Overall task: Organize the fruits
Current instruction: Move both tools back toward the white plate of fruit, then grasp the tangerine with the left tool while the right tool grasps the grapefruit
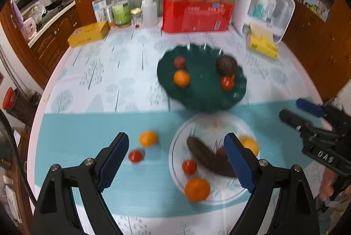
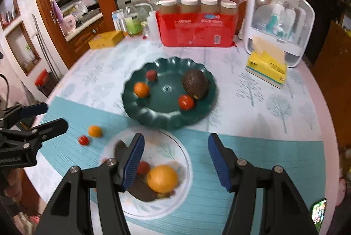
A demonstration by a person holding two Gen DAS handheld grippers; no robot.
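Both claws hang released above the worktop (image 2: 252, 107), left claw (image 1: 175, 158) and right claw (image 2: 175, 160) gripping nothing. A clear plate (image 2: 185, 156) holds fruit; at its 12 o'clock sits a green dish (image 2: 153, 118); an orange (image 1: 148, 138) and tomato (image 1: 135, 156) lie loose at 9 o'clock.

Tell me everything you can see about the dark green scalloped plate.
The dark green scalloped plate looks like glossy plastic or ceramic, round with a wavy rim. It sits flat on the tree-patterned tablecloth, behind the clear glass plate. It holds a brown avocado, an orange and two small red fruits, the nearer one beside the avocado.
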